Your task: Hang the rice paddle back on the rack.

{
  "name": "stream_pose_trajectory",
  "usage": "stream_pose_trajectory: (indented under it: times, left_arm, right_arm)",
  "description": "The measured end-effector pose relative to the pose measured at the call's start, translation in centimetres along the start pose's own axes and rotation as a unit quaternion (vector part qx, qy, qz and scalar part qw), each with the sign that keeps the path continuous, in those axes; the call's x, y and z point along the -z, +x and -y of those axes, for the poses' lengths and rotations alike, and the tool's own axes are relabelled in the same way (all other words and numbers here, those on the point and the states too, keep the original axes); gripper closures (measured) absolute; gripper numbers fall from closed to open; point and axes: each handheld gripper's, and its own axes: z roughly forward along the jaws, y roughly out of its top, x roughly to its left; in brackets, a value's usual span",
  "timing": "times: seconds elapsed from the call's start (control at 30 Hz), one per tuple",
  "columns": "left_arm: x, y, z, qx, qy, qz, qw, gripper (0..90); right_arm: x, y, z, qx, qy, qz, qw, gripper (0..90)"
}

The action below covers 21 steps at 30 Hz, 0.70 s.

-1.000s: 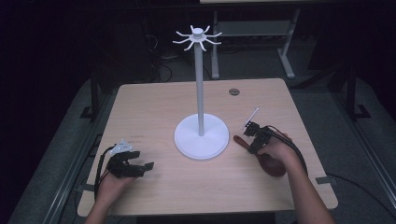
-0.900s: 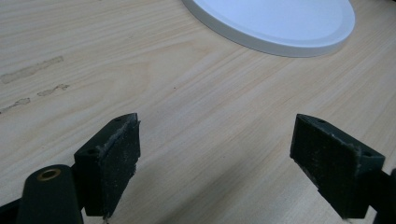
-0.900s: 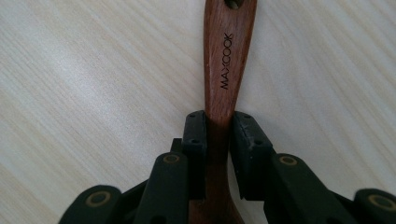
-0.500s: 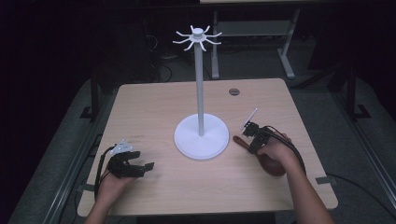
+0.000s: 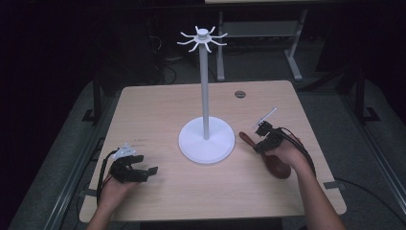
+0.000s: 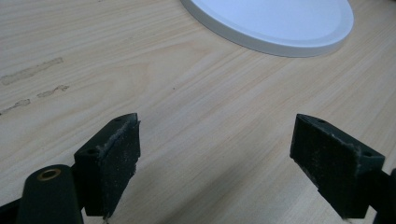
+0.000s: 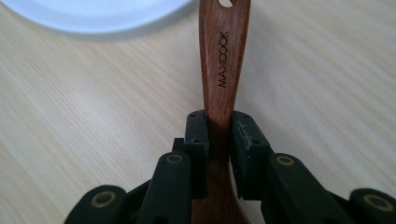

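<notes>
There is one wooden table (image 5: 158, 110). One white stand (image 5: 206, 140) sits on it, with one tall pole and one round base. One brown wooden spoon (image 5: 275, 163) is here too, with one hole near the end of its handle. There are two black grippers, the left gripper (image 5: 152, 169) and the right gripper (image 5: 257, 141), and two hands hold them

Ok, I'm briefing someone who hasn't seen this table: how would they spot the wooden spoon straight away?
Start at the tall white stand in the middle of the wooden table. Just to the right of its round base lies the wooden spoon, its handle clamped in the right hand-held gripper. It is the only dark reddish-brown thing there, with MAXCOOK printed along the handle and a hole at the handle's end.
</notes>
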Motion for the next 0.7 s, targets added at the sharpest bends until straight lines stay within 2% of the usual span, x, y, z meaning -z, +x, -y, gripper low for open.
stream_pose_trajectory:
  times: [0.13,0.2,0.33,0.5,0.7]
  left_arm:
    - [0.0,0.1,0.0,-0.003,0.004,0.0,1.0,15.4]
    - [0.0,0.0,0.0,0.0,-0.001,0.001,1.0,15.4]
    - [0.0,0.0,0.0,0.0,0.0,0.002,1.0,15.4]
    - [0.0,0.0,0.0,-0.002,0.001,0.002,1.0,15.3]
    - [0.0,0.0,0.0,-0.003,0.0,0.002,1.0,15.3]
  right_arm:
    - [1.0,-0.4,0.5,-0.007,-0.037,-0.004,0.9993,77.2]
    - [1.6,-0.6,0.8,-0.013,-0.064,-0.008,0.9979,77.2]
    - [2.4,-1.1,1.5,-0.024,-0.111,-0.015,0.9934,77.2]
    - [3.0,-1.7,2.2,-0.033,-0.146,-0.025,0.9884,77.2]
    - [4.1,-1.9,2.6,-0.036,-0.198,-0.032,0.979,77.2]
